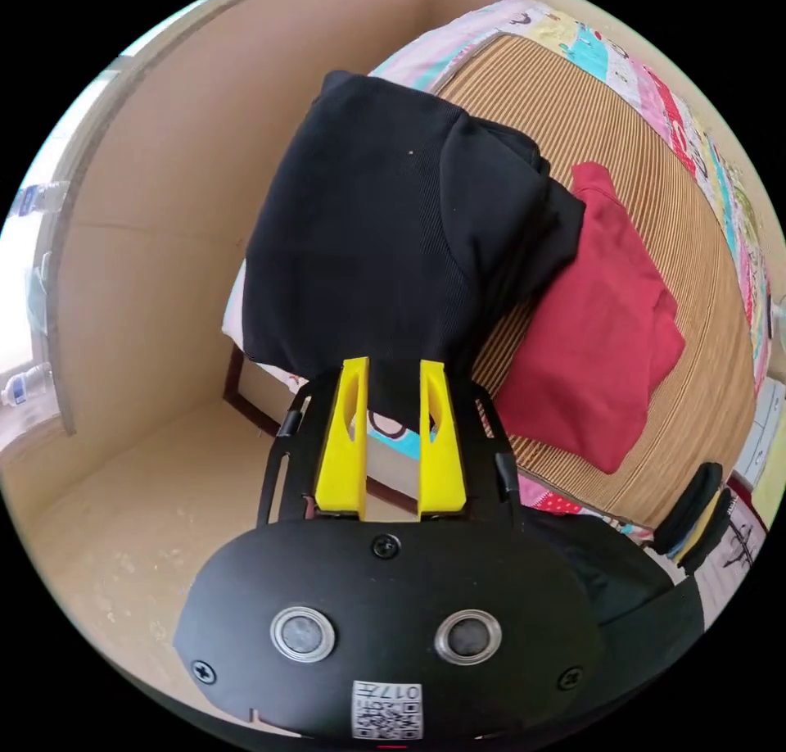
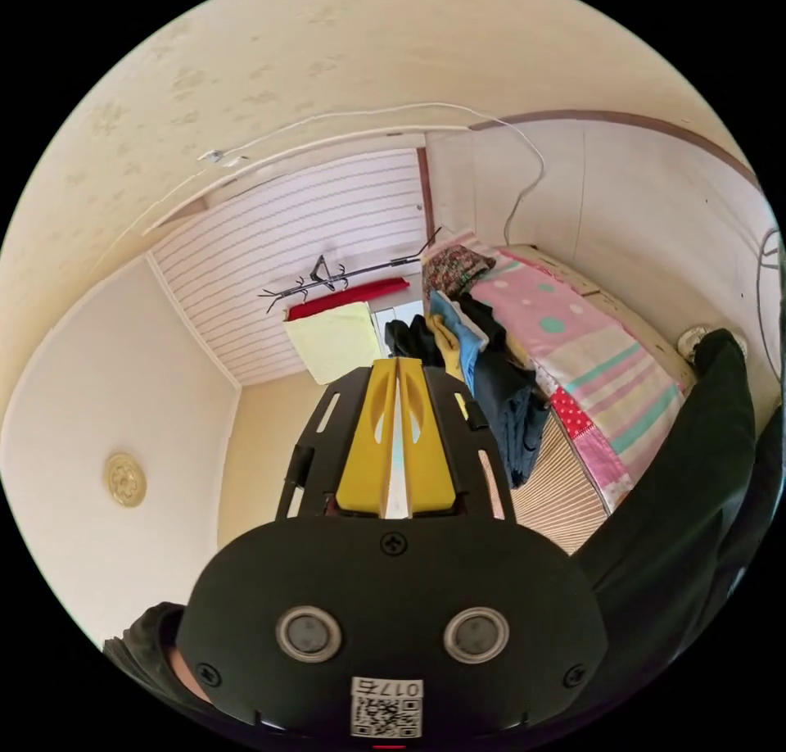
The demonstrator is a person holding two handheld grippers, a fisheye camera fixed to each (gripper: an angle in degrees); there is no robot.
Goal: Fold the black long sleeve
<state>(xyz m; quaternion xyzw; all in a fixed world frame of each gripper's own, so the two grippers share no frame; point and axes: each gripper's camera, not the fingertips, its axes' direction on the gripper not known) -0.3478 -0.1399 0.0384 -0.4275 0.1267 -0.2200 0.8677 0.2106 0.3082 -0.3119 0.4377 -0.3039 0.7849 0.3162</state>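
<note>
The folded black long sleeve (image 1: pixel 385 219) lies just ahead of the left gripper (image 1: pixel 393 371), whose parted yellow jaws straddle its near edge; a red garment (image 1: pixel 598 334) sits beside it on the mat (image 1: pixel 573 113). The right gripper (image 2: pixel 397 367) is closed on nothing, raised toward the ceiling.

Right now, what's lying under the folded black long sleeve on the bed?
The folded black long sleeve rests on a ribbed tan woven mat and overlaps an edge of the folded red garment. Its near edge overhangs the bed. What lies beneath its middle is covered.
</note>
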